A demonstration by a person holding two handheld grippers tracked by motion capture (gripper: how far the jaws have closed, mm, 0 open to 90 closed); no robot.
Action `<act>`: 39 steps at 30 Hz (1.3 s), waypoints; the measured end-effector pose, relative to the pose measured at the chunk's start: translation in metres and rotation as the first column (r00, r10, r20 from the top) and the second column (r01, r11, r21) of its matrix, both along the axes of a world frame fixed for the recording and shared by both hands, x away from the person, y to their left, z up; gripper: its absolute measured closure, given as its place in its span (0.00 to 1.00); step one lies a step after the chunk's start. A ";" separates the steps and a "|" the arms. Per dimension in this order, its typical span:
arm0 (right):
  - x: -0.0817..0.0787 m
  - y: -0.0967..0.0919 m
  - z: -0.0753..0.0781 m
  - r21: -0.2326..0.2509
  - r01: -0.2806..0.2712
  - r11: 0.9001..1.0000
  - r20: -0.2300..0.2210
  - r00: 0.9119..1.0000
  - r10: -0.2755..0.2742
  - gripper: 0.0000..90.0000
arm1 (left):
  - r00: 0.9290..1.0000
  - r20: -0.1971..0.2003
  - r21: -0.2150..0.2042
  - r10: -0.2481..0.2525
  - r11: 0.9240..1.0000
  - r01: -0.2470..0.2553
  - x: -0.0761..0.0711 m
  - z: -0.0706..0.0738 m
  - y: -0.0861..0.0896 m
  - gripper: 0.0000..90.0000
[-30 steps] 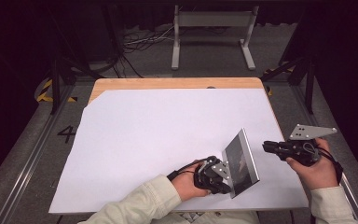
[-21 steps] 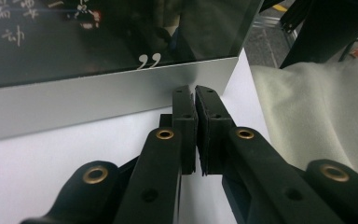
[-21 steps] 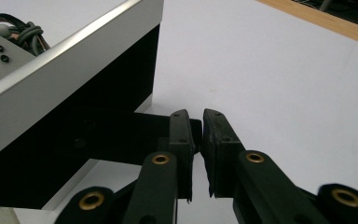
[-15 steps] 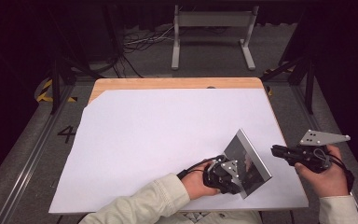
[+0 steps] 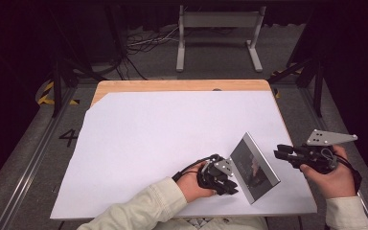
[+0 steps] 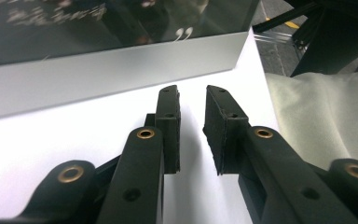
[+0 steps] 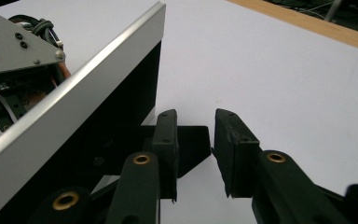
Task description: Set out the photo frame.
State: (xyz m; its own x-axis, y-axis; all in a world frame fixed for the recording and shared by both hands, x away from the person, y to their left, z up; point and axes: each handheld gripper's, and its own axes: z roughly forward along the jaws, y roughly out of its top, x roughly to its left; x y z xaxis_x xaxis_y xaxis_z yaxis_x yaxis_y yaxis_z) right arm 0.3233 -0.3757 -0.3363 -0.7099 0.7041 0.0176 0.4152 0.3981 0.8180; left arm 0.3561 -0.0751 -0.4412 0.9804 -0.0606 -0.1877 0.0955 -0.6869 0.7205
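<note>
The silver picture frame (image 5: 255, 167) has been released; both tools, left (image 5: 226, 184) and right (image 5: 280, 153), have just been opening and are being held partly open, empty, beside it.

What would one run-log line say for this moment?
picture frame: standing on white sheet | left gripper: jaws just opened, nothing between | right gripper: jaws just opened, nothing between, beside the frame's black stand

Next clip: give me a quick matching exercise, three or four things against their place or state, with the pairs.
Things:
1. picture frame
2. left gripper
3. right gripper
4. white sheet

States:
A. covers most of the tabletop
B. stands propped on the sheet, silver-edged
C. jaws apart on the frame's glass side
D. jaws apart behind the frame, at its black stand

Pairs: 1-B, 2-C, 3-D, 4-A
</note>
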 end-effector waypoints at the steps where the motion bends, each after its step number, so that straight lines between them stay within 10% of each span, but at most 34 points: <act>1: 0.000 0.001 0.001 0.002 0.001 1.000 0.000 1.000 -0.001 0.78 | 1.000 0.001 0.001 0.012 1.000 -0.012 0.001 0.001 0.003 0.84; 20: -0.001 0.020 0.026 0.038 0.014 0.999 -0.079 0.997 -0.011 0.73 | 0.991 0.026 -0.010 0.129 0.992 -0.128 0.014 0.015 0.059 0.83; 39: -0.001 0.047 0.040 0.132 0.074 0.988 -0.113 0.992 -0.059 0.66 | 0.961 0.012 -0.064 0.276 0.959 -0.275 0.033 0.025 0.115 0.82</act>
State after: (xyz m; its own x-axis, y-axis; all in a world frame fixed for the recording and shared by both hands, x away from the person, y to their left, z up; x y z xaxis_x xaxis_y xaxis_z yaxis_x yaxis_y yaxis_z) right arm 0.3226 -0.3287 -0.2965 -0.6498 0.7357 0.1910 0.5266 0.2546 0.8111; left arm 0.3888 0.0401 -0.4164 0.9642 0.2020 -0.1720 0.2600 -0.5906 0.7639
